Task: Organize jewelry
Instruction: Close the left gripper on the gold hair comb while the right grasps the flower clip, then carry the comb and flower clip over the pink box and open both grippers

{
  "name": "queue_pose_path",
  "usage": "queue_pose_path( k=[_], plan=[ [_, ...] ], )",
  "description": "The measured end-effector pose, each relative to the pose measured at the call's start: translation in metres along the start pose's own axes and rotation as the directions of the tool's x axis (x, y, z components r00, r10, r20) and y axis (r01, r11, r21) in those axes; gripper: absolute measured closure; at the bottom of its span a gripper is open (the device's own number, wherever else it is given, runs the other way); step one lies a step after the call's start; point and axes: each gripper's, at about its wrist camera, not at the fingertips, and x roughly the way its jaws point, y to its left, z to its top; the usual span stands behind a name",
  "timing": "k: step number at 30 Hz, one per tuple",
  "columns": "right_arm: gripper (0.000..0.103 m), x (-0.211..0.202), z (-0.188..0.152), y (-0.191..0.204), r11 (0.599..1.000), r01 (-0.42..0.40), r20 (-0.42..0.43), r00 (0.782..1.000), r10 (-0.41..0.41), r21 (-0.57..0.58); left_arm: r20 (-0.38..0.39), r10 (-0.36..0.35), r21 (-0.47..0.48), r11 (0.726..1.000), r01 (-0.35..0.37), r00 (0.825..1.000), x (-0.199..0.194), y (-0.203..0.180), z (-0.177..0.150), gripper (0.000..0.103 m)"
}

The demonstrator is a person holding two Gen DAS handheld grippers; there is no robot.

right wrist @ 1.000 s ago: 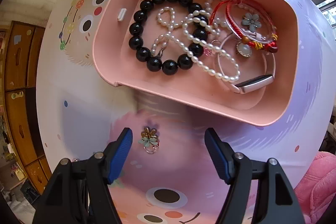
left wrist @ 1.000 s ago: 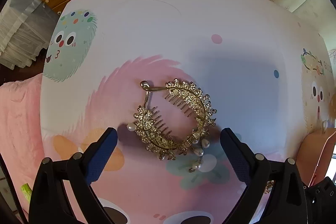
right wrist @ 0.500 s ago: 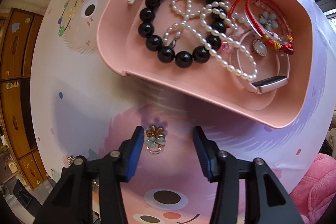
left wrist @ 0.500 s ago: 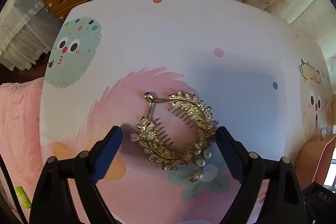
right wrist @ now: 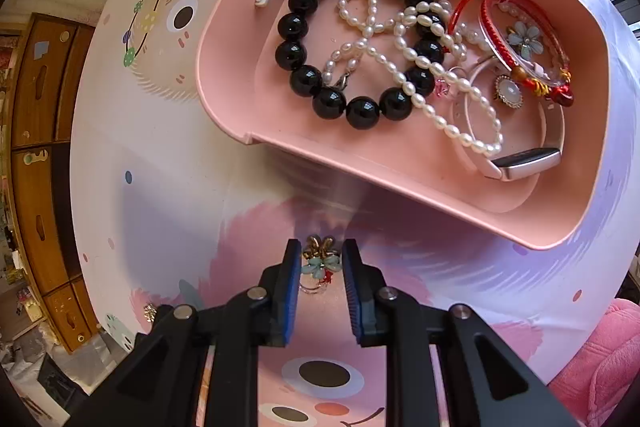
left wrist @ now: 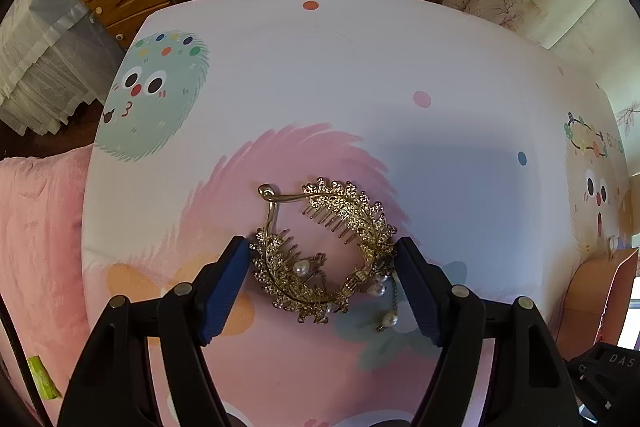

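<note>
Your left hand-held gripper point(left wrist: 322, 259) is clamped across the gold hair comb point(left wrist: 324, 255), one blue pad on each outer edge of the curve, so you're grasping it by its spiky filigree rim. That's a springy, hinged-looking piece, and my guess is that squeezing harder folds it or pops it sideways out of the pads. Watch the pearl drops point(left wrist: 386, 319) hanging off the chain on the right too: they trail under the right pad and could snag or drag on the desk point(left wrist: 320, 67) when you lift.

Your right hand-held gripper point(right wrist: 320, 259) is nearly closed around the little flower ring point(right wrist: 320, 265), pads just beside it on both sides; I can't tell if they're actually biting yet. It's tiny and sits low on the desk, so it could easily squirt forward or tip flat instead of getting pinched.

The pink tray point(right wrist: 440, 187) sits just past it, wall close by, already crowded with the black bead bracelet point(right wrist: 352, 39), pearl strand point(right wrist: 420, 75) and red cord bracelets point(right wrist: 516, 39). Dropping the comb on those could tangle its teeth in the strands.
</note>
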Motion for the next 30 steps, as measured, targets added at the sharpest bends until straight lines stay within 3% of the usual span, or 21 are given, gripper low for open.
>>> queue_pose_path(
  k=[3, 7, 16, 26, 30],
  plan=[
    [0.082, 0.000, -0.001, -0.002, 1.000, -0.018, -0.001, 1.000, 0.018, 0.001, 0.000, -0.020, -0.006, 1.000, 0.020, 1.000, -0.001, 0.006, -0.003, 0.031],
    [0.082, 0.000, -0.006, -0.005, 0.999, -0.029, -0.015, 0.999, 0.029, 0.015, -0.007, -0.098, -0.028, 0.995, 0.098, 0.995, -0.007, 0.016, -0.015, 0.031],
    [0.082, -0.006, -0.031, -0.029, 0.997, -0.076, -0.041, 0.996, 0.075, -0.025, 0.021, -0.156, -0.027, 0.987, 0.156, 0.988, -0.025, 0.041, -0.048, 0.031],
    [0.082, -0.015, -0.061, -0.073, 0.994, -0.095, -0.003, 0.996, 0.095, -0.055, 0.102, -0.187, 0.052, 0.982, 0.183, 0.977, -0.064, 0.059, -0.101, 0.031],
    [0.082, -0.022, -0.071, -0.094, 0.991, -0.078, 0.027, 0.996, 0.081, -0.113, 0.157, -0.226, 0.075, 0.973, 0.216, 0.962, -0.088, 0.074, -0.120, 0.031]
  ],
)
